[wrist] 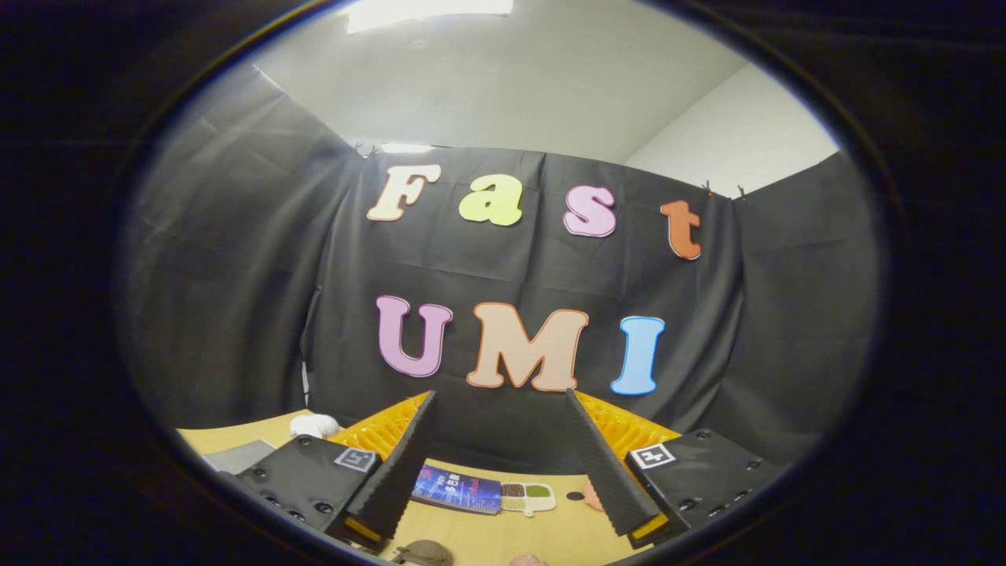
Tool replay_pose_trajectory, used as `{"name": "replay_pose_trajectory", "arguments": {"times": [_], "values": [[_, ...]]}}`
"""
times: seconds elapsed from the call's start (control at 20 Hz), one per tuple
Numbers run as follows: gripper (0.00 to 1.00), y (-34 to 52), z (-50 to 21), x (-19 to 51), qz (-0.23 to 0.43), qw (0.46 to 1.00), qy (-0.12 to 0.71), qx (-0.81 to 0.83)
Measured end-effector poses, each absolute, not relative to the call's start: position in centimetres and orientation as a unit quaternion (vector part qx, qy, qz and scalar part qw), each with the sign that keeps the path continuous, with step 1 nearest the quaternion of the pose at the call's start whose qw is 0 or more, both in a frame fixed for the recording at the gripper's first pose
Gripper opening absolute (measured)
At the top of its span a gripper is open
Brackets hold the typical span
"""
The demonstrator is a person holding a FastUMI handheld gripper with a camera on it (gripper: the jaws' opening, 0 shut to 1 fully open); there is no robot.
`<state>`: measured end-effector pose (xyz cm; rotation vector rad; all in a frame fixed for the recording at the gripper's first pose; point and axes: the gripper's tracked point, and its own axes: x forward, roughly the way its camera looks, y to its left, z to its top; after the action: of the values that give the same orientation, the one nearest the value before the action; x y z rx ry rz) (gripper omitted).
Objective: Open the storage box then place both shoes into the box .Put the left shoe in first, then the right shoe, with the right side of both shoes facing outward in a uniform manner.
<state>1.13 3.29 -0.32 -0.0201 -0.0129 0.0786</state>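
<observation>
The claw (503, 413) is raised and tilted upward, so its two fingers (401, 472) stand wide apart with nothing between them, and the dark cloth wall of the booth (236, 275) rises beyond them, with a pale ceiling (503, 86) above it. Below the fingers lies the wooden bench (487, 534). Between the fingers on that bench rests a blue booklet (458, 489), and just beside it, touching or nearly so, a small white tray (528, 498) with dark, reddish and green patches in its compartments. A small dark round spot (575, 496) sits on the bench next to the tray, near the right-hand finger. By the inner side of that finger a pinkish thing (594, 497) peeps out; what it is cannot be told. Closer in, under the left-hand finger, a brownish rounded thing (424, 553) shows in part, and another pinkish scrap (526, 560) lies near it; either might be part of a shoe, but that cannot be told. Far off beyond the left finger a white rounded thing (314, 425) lies on the bench near the wall, with a grey flat sheet (236, 456) nearer in. The storage box cannot be made out.
</observation>
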Motion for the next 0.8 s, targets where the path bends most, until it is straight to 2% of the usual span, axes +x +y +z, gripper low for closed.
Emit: {"name": "replay_pose_trajectory", "arguments": {"times": [0.35, 0.5, 0.8], "values": [[1.00, 4.5, -1.2, 1.2, 0.058, 0.998, 0.005, -0.008], [1.00, 6.4, -4.4, 0.9, 0.082, 0.996, 0.040, -0.001], [1.00, 14.3, -12.2, -1.0, 0.179, 0.975, 0.126, 0.033]]}}
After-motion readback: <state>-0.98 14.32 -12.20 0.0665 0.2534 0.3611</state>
